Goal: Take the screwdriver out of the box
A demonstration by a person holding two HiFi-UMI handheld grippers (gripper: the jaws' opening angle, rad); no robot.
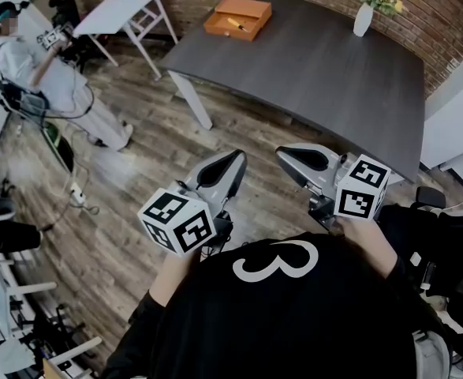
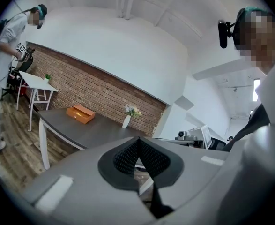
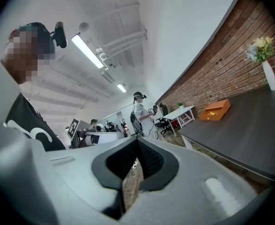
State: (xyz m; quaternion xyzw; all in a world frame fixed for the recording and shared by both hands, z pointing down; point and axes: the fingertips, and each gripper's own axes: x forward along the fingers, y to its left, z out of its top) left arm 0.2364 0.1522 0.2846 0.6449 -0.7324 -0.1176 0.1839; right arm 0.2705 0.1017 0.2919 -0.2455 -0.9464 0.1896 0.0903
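Note:
An open orange box [image 1: 237, 18] sits at the far left corner of the dark grey table [image 1: 326, 77]. A small yellow-handled screwdriver [image 1: 236, 24] lies inside it. Both grippers are held close to the person's chest, over the wooden floor and short of the table's near edge. My left gripper [image 1: 239, 156] has its pads together with nothing between them, and so does my right gripper [image 1: 281, 153]. The left gripper view shows its jaws [image 2: 138, 142] pointing toward the box [image 2: 80, 114]. In the right gripper view the jaws [image 3: 138, 142] are shut and the box [image 3: 215, 110] is far off.
A white vase of flowers [image 1: 364, 16] stands at the table's far right. A white folding table [image 1: 125, 10] is behind the box's corner. A person in white [image 1: 54, 81] stands at the left among cables. A black chair [image 1: 444, 235] is at my right.

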